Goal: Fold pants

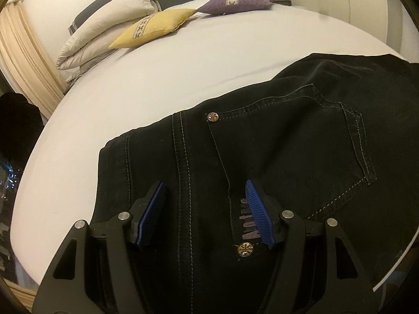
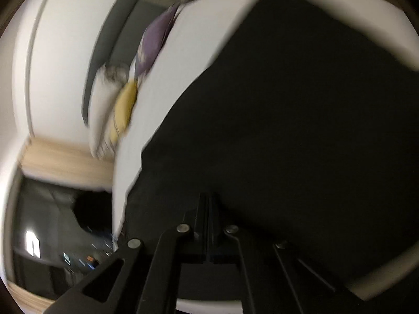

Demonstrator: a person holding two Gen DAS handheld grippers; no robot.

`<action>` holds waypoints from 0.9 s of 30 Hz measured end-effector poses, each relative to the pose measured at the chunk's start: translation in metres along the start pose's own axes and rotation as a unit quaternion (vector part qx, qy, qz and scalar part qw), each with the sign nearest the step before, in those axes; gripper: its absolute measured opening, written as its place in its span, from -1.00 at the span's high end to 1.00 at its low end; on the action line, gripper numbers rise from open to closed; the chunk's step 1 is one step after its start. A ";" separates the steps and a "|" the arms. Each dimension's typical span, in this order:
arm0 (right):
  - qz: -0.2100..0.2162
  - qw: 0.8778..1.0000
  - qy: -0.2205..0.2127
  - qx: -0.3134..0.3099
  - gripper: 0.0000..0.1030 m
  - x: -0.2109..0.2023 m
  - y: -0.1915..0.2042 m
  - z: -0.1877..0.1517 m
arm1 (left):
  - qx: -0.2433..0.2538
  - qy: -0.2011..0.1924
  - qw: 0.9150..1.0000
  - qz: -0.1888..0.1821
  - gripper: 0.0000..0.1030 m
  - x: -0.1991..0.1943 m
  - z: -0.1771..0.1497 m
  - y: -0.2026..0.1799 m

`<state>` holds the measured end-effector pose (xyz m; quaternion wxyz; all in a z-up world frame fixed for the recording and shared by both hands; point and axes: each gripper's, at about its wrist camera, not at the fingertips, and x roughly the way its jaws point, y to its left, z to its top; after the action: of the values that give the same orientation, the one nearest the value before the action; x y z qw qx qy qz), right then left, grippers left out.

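Two claws over black pants point(image 1: 288, 136): left claw point(image 1: 204, 185) wide, empty; right claw point(image 2: 209, 198) closed, seemingly empty.

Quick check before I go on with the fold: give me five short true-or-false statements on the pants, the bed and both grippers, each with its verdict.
1. The pants are black and lie on a white bed. True.
2. The left gripper is clamped shut. False: its blue pads stand apart above the denim, with nothing pinched between them.
3. The right gripper has its jaws together. True.
4. A yellow cushion and a purple cushion lie on the bed beyond the pants. True.
5. The back pocket shows red stitching. False: the stitching is light grey, with a metal rivet at the pocket corner.
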<state>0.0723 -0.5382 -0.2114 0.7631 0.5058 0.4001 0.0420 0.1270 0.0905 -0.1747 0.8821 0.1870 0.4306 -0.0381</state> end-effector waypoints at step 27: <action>-0.032 0.982 -0.151 0.114 0.12 -0.215 -0.107 0.012 | 0.032 -0.023 0.999 -0.033 -0.21 -0.061 0.058 -0.122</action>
<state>-0.1017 -0.6998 -0.1728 0.7531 0.5768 0.2987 -0.1048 0.1037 -0.0495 -0.1315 0.8836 0.1997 0.4148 -0.0857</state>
